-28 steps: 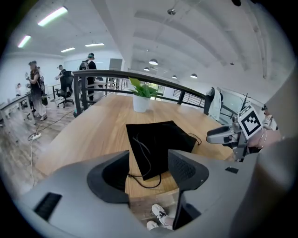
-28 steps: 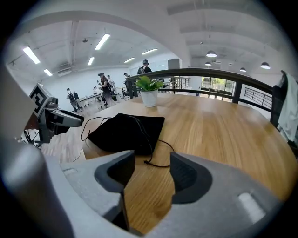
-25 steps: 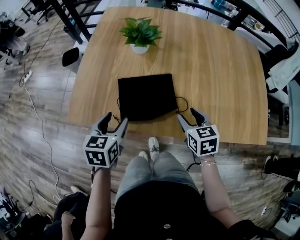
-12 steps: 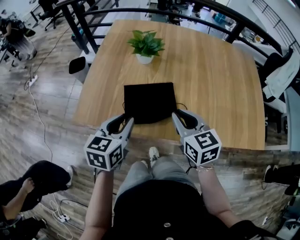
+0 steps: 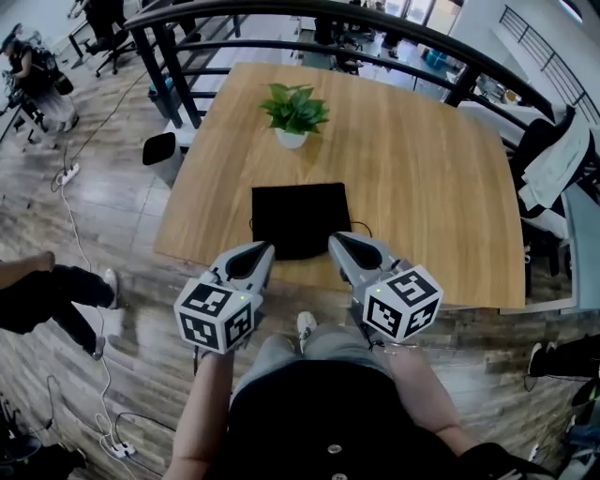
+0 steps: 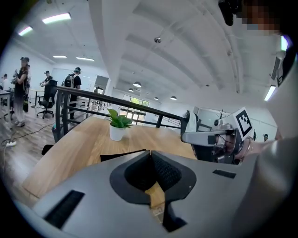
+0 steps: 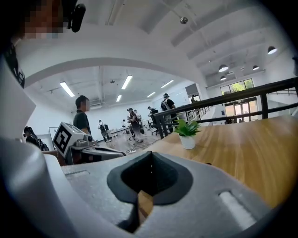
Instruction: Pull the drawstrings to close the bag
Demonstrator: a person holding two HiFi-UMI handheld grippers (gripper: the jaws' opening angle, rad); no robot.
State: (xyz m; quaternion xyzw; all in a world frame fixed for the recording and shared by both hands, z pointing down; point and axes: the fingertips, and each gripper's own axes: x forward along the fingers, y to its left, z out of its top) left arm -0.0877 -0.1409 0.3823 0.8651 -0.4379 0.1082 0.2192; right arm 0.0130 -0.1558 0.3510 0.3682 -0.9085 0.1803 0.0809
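1. The bag (image 5: 300, 217), black and flat, lay on the wooden surface (image 5: 431, 178) close to its near edge, just beyond both claws. What it held could not be seen.
2. The left claw (image 5: 265, 249) had just been closing. Its jaws met tip to tip with nothing between them, and it hung over the near edge by the bag's near left corner.
3. The right claw (image 5: 335, 240) had likewise just been closing. Its jaws were pressed together on nothing, by the bag's near right corner.
4. The two claws were near each other but apart.
5. A thin drawstring loop (image 5: 363, 225) lay on the wood at the bag's right side, clear of both claws.
6. A white pot (image 5: 292, 139) holding a green plant (image 5: 294, 108) stood farther back on the surface, well apart from the bag.
7. Bare wood stretched wide to the right of the bag and behind it.
8. A dark railing (image 5: 281, 11) curved past the far edge.
9. The floor (image 5: 103, 225) to the left carried a trailing cable (image 5: 73, 216).
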